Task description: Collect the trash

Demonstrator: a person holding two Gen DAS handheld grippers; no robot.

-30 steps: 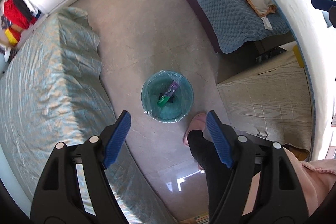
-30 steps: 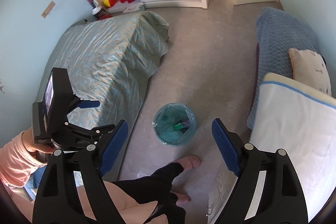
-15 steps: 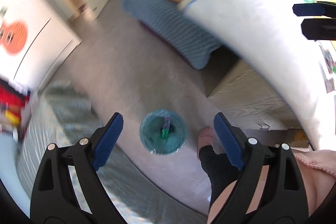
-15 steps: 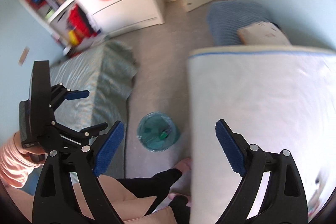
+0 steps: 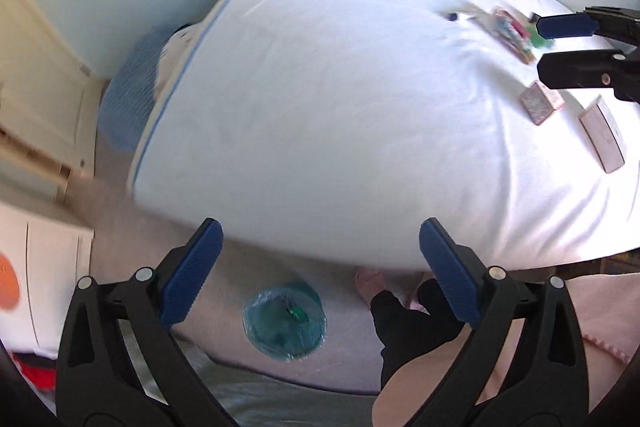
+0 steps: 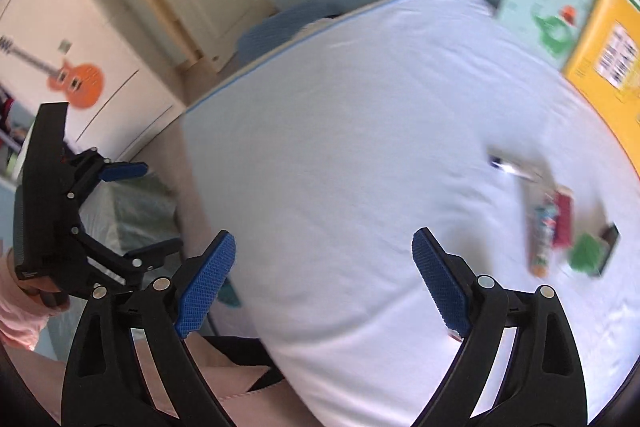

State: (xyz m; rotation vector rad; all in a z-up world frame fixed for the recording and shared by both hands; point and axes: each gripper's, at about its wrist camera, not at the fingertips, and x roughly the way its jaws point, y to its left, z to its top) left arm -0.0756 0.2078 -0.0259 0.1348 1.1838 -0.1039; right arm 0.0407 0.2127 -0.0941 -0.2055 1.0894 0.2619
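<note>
Bright daylight, strong fisheye bending, motion blur across both views.

In the left wrist view the wide white sheeted mattress (image 5: pixel 360 99) is washed nearly featureless by glare, its near edge smeared, while the round teal plastic-lined bin (image 5: pixel 285 325) on the grey floor is soft but readable. In the right wrist view the orange guitar sticker (image 6: pixel 76 79) on the far left and the small coloured wrappers (image 6: pixel 554 227) on the right are streaked; the yellow printed box (image 6: pixel 604 63) is blurred. Only the black gripper frames with blue pads stay sharp. Dark circular vignetting cuts all 4 corners, and straight edges bow outward.
</note>
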